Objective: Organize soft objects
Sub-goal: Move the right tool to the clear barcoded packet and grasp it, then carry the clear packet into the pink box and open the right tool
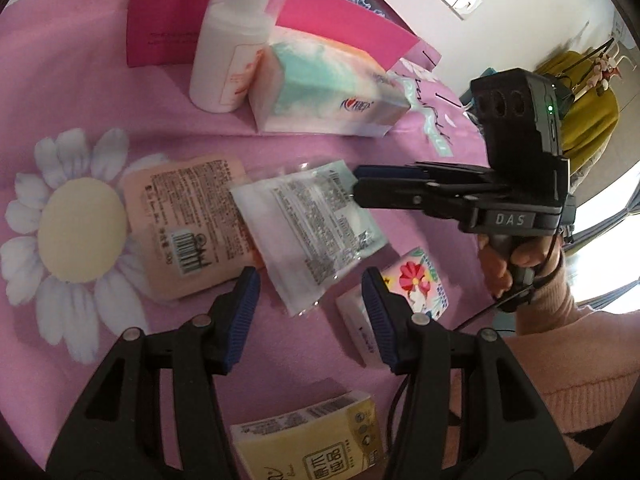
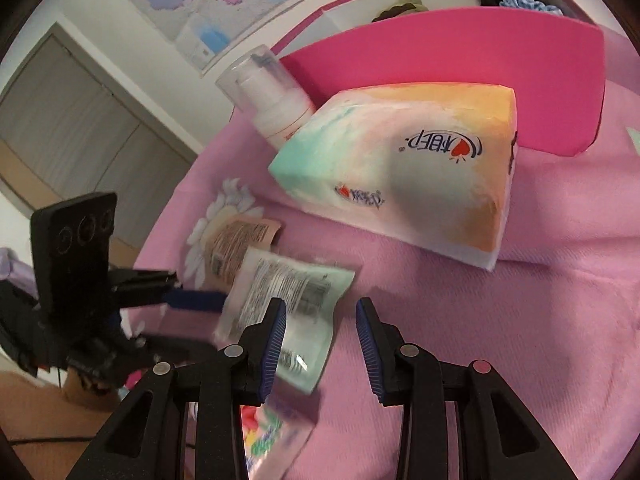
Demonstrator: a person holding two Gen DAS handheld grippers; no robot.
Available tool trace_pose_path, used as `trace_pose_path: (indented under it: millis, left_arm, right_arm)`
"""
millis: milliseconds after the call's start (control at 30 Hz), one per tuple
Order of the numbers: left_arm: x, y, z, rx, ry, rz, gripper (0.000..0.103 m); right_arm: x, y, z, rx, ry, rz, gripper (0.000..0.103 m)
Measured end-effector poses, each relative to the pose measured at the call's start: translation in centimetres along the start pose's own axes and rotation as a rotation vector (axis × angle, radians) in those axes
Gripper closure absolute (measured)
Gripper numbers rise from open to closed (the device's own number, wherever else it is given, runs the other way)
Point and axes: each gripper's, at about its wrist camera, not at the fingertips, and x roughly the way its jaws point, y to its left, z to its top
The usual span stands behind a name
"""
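1. Closest to the left wrist camera is the left gripper. Its jaws stand partly apart with nothing between the blue pads, hovering over the pink blanket.
2. Right under that gripper, nearer than the clear sachet, a yellow tissue pack lies flat on the blanket.
3. The clear sachet, a see-through packet with printed text, is the landmark. It lies flat mid-blanket, just ahead of the left gripper's tips.
4. Touching the sachet's left edge is a peach packet, barcode up, with a corner tucked under the sachet. It partly covers a daisy print.
5. To the sachet's right, a small floral tissue pack sits just beside it.
6. The right gripper, held by a hand in a pink sleeve, has its tips at the sachet's far right corner. The jaws are partway apart and gripping nothing.
7. Beyond the sachet sits a big pastel tissue pack.
8. A white pump bottle stands against that pack's left end.
9. Farthest back is a pink box.
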Motion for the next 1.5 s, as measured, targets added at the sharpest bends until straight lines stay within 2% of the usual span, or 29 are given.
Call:
trace_pose_path:
  millis: [233, 300, 400, 500, 733, 933, 1233, 1367, 1500]
  left_arm:
    - [0.7, 0.0, 0.6, -0.023, -0.019, -0.032, 0.049]
    - [0.6, 0.3, 0.6, -0.033, -0.024, -0.021, 0.058]
    - [0.3, 1.1, 0.4, -0.050, -0.031, -0.017, 0.065]
    - [-0.3, 1.1, 0.4, -0.056, -0.046, -0.025, 0.072]
    - [-2.5, -0.1, 1.3, -0.022, -0.108, -0.040, 0.072]
    - [-4.7, -0.9, 3.4, 0.024, -0.177, -0.052, 0.072]
    - [-7.6, -3.2, 7.8, 0.110, -0.279, -0.027, 0.072]
    - [-8.9, -3.8, 10.4, 0.140, -0.322, 0.024, 0.072]
    - [-9.6, -3.6, 12.6, 0.140, -0.338, 0.045, 0.072]
  right_arm:
    - [0.6, 0.2, -0.1, -0.005, -0.005, 0.051, 0.065]
    - [0.4, -0.2, -0.3, 0.017, -0.002, 0.073, 0.074]
    - [0.3, -0.6, -0.8, 0.032, -0.008, 0.062, 0.088]
    - [-0.5, -0.7, -1.3, 0.045, -0.024, 0.092, 0.093]
    - [-3.7, 1.6, -0.8, -0.013, -0.098, 0.099, 0.093]
    - [-6.3, 3.4, 0.6, -0.060, -0.165, 0.089, 0.093]
    - [-9.9, 3.9, 4.4, -0.100, -0.275, 0.059, 0.093]
    - [-10.8, 4.1, 6.9, -0.103, -0.324, 0.063, 0.093]
    - [-11.1, 4.2, 9.3, -0.107, -0.357, 0.066, 0.093]
